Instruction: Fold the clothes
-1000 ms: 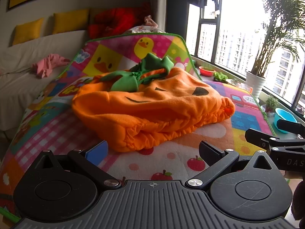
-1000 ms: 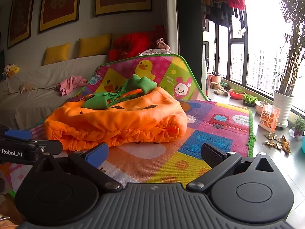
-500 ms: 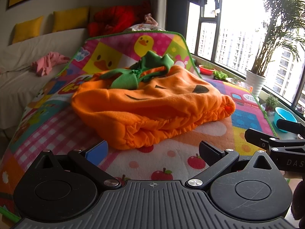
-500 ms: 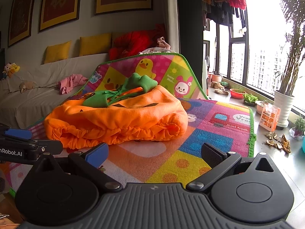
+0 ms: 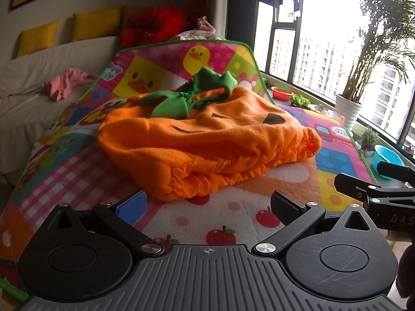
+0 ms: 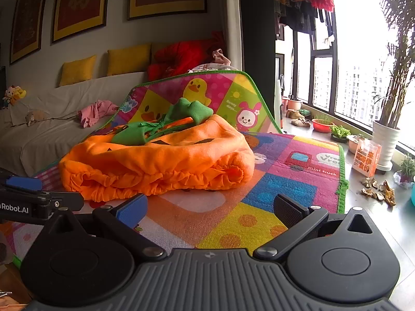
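Both grippers lining up on the pumpkin costume

Orange costume [image 5: 205, 140] is lying mid-frame on the play mat [image 6: 272, 189]; left gripper [image 5: 207, 204] and right gripper [image 6: 210, 206] are hovering wide open, empty. Best: pinch the gathered hem corners.

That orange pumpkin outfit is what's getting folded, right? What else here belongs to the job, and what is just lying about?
Part of the job:
- orange pumpkin outfit
- left gripper, jaws open
- right gripper, jaws open
- play mat it lies on

Just lying about:
- pink garment on the sofa
- yellow cushions
- potted palm
- orange packet
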Demonstrator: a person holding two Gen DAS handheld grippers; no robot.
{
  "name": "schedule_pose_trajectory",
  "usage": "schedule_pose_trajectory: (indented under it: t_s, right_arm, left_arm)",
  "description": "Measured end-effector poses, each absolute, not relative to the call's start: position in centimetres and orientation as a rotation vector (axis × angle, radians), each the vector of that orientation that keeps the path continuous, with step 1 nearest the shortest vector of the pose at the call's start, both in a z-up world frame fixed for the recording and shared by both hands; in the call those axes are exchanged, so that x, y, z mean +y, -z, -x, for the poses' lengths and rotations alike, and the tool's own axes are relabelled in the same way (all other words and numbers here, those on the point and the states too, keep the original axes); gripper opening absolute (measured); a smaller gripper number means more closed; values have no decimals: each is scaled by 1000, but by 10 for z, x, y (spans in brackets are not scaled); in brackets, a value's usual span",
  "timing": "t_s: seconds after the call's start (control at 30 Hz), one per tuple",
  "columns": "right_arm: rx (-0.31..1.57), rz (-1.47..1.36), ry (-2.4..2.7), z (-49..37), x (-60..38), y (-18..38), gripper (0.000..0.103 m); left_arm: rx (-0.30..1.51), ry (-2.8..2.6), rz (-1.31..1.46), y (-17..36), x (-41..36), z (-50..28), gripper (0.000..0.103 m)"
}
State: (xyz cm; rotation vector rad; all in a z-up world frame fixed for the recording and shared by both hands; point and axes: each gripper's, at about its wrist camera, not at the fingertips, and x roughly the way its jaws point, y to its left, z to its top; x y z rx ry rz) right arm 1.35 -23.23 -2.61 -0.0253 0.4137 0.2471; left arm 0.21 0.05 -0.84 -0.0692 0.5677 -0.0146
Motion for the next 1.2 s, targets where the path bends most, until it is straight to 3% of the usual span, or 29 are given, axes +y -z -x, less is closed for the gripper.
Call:
schedule_pose_trajectory:
  t_s: [0.97,1.2]
  right_arm:
    - [428,47,-238,-19,-232,31,103]
    - [402,176,-230,-49,-231,27,103]
  left_arm:
    - [593,5,67,13,2,-9,103]
    - [610,-12,35,14,12,-25,103]
